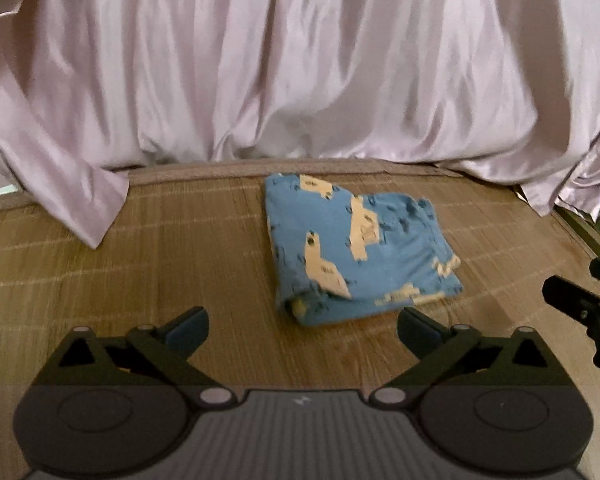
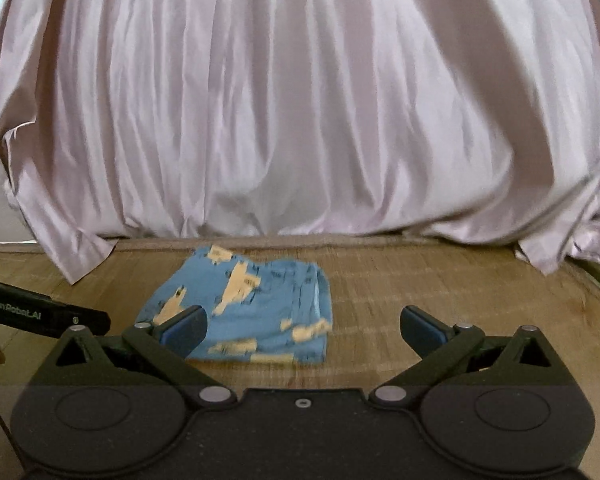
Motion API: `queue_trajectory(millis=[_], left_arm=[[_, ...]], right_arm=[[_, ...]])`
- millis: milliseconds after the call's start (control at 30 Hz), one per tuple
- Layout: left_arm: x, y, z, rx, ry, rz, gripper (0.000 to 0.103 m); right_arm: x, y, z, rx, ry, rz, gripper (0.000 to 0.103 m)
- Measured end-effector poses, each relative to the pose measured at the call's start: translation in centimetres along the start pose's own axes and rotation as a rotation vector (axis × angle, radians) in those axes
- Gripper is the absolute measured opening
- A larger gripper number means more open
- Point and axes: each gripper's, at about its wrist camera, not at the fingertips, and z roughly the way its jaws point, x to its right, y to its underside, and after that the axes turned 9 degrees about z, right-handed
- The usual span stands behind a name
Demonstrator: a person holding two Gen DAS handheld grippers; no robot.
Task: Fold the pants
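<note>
Blue pants (image 1: 360,248), cream print; pale lilac curtain (image 1: 300,60).

A woven mat surface (image 1: 160,264), tan w/ faint lighter grid lines, is seen filling the lower half of both views; a plain wooden border strip runs along its far edge. Blue pants (image 1: 360,248) w/ a cream print are laid directly on it, folded into a compact squarish bundle, approx. centred and closer to the far edge. Pale satin fabric (image 1: 300,60) is draped down at the back, its hem resting on the mat at the far left & right corners. The pants are kept apart from that fabric by a strip of bare mat.
</note>
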Motion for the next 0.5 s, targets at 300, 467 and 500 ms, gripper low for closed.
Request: queue_trajectory(millis=[300,467,500], left_arm=[[0.3,2.5,-0.9,-0.032,-0.043,0.003,0.103],[0.4,2.5,-0.8,-0.037,-0.059,0.025,0.103],[0.4,2.5,-0.8,-0.042,-0.063,0.029,0.103]], right_arm=[[0.0,2.2,0.6,-0.092,-0.045,0.039,0.102],[0.3,2.5,0.9,-0.112,-0.049,0.052,0.102],[0.3,2.5,1.0,-0.116,-0.048,0.054,0.102]])
